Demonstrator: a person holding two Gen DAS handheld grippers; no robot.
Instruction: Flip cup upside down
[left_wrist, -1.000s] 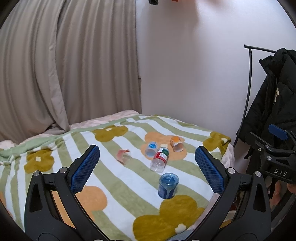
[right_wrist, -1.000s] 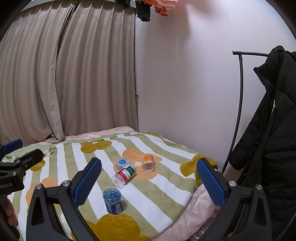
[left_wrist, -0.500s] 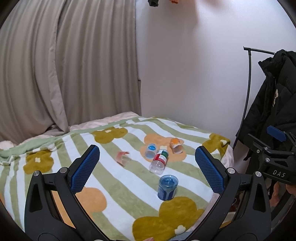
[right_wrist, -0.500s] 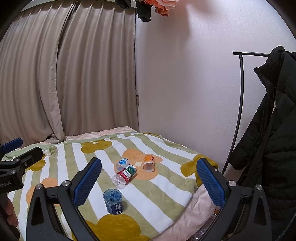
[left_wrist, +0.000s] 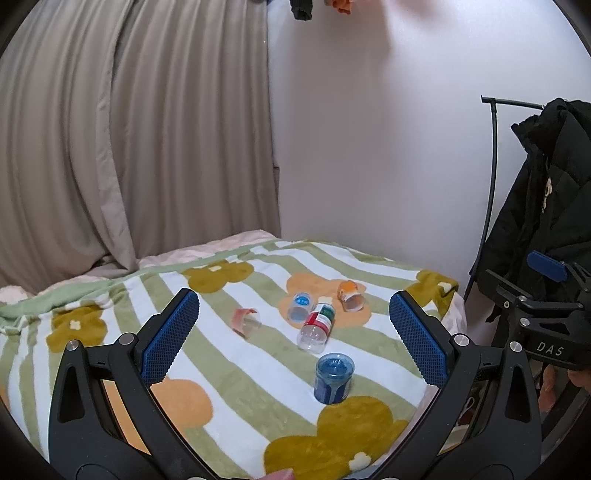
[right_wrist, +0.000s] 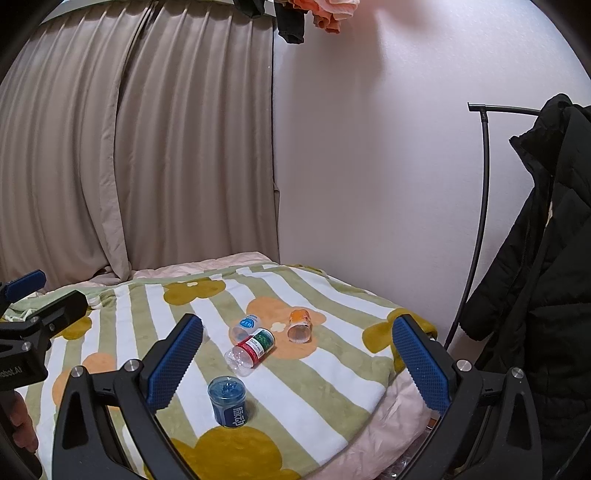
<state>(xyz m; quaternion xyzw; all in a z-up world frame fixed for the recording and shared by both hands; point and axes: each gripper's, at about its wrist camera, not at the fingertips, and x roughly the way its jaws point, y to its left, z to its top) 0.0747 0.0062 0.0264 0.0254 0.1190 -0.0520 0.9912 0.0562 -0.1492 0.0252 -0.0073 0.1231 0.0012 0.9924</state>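
Observation:
A blue cup (left_wrist: 333, 382) (right_wrist: 228, 400) stands on end on the striped flower blanket (left_wrist: 229, 369) (right_wrist: 332, 376), nearest to me. Beyond it three clear cups lie on their sides: a red-and-green labelled one (left_wrist: 317, 326) (right_wrist: 253, 350), a blue-labelled one (left_wrist: 300, 306) (right_wrist: 245, 326) and an orange one (left_wrist: 351, 295) (right_wrist: 300, 325). A pink cup (left_wrist: 245, 320) lies tipped over to the left, seen only in the left wrist view. My left gripper (left_wrist: 292, 297) and right gripper (right_wrist: 297, 320) both hover open above the bed, well short of the cups, holding nothing.
The bed's right edge drops off beside a black jacket (right_wrist: 546, 277) on a thin metal rack (right_wrist: 480, 206). Beige curtains (left_wrist: 129, 147) and a white wall stand behind the bed. The right gripper's body (left_wrist: 546, 332) shows at the left view's right edge.
The cups sit slightly lower in the left wrist view, so that gripper has shifted a little. Nothing on the blanket has moved and both grippers stay open.

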